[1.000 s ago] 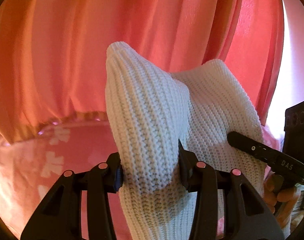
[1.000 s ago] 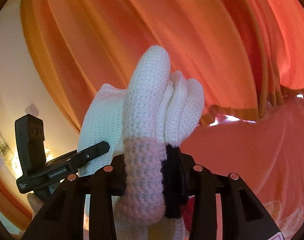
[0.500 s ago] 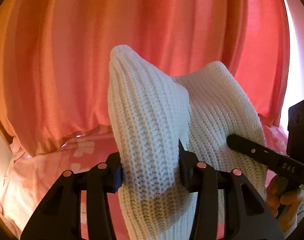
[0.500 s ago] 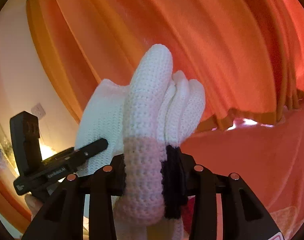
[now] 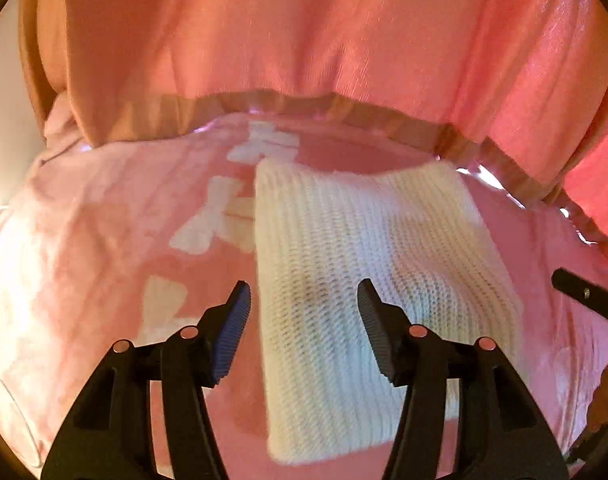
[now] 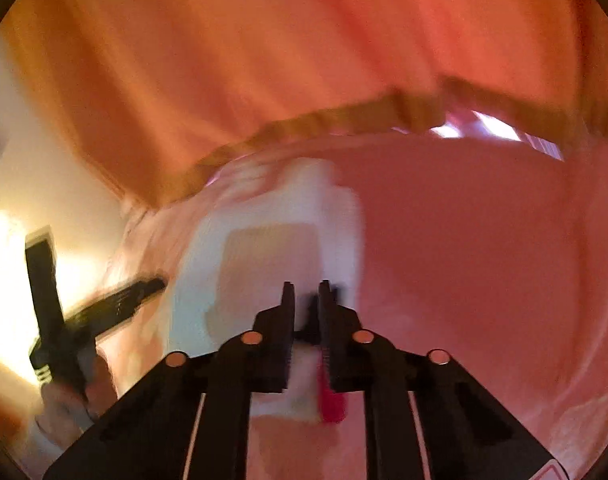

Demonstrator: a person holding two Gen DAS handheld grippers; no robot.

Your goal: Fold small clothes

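Bed [image 5: 103, 208] covered by a pink bedspread [image 5: 83, 240] printed with pale bow shapes [image 5: 211, 216], its far edge meeting the hem of an orange-pink curtain [image 5: 304, 40]. A white knitted garment [image 5: 364, 260] lies flat and folded directly on the bedspread, one long edge just beside the bow prints; in the blurred right wrist view it shows as a pale patch [image 6: 271, 248] on the same pink cover [image 6: 484, 240]

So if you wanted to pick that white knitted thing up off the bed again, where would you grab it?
Probably the near short edge of the white knit garment. It lies flat on the pink bedspread, and that edge points toward the open left hand-held gripper. Coming in low from the near side, one finger could slide under the edge. The left long edge looks straight and free too.
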